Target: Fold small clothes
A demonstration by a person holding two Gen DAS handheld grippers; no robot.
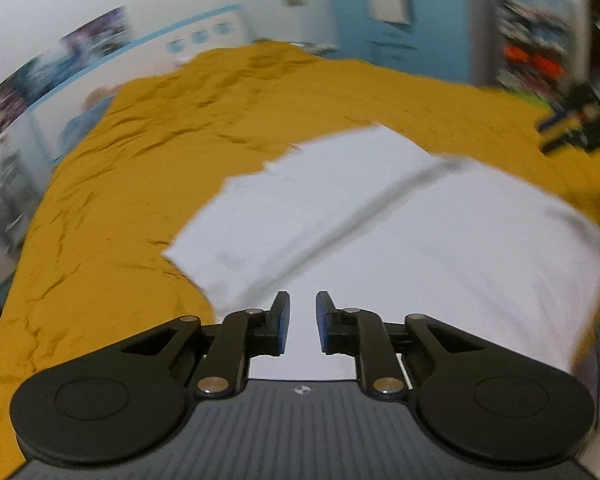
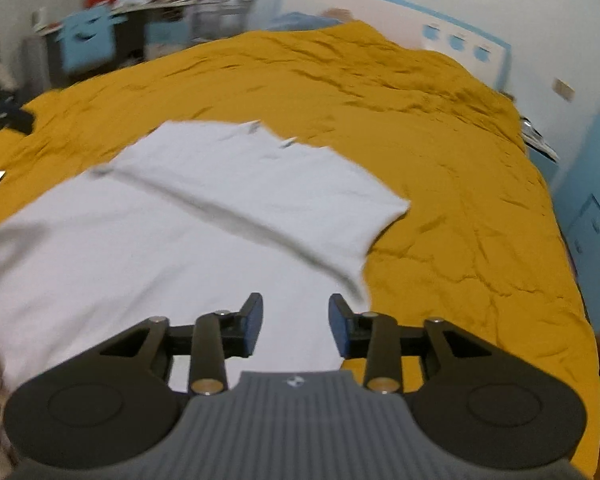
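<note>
A white garment (image 1: 400,232) lies spread on a mustard-yellow bed cover (image 1: 148,168), its far part folded over toward me along a long crease. My left gripper (image 1: 302,320) hangs above the garment's near edge, jaws a narrow gap apart with nothing between the blue pads. In the right wrist view the same garment (image 2: 172,224) fills the left and middle of the yellow cover (image 2: 440,160). My right gripper (image 2: 296,324) hovers over the garment's near right corner, jaws wider apart and empty. Both views are motion-blurred.
A dark object (image 1: 576,120) lies at the bed's right edge in the left wrist view. In the right wrist view a black item (image 2: 4,118) rests on the bed's left edge. Shelves, blue furniture (image 2: 86,46) and white walls surround the bed.
</note>
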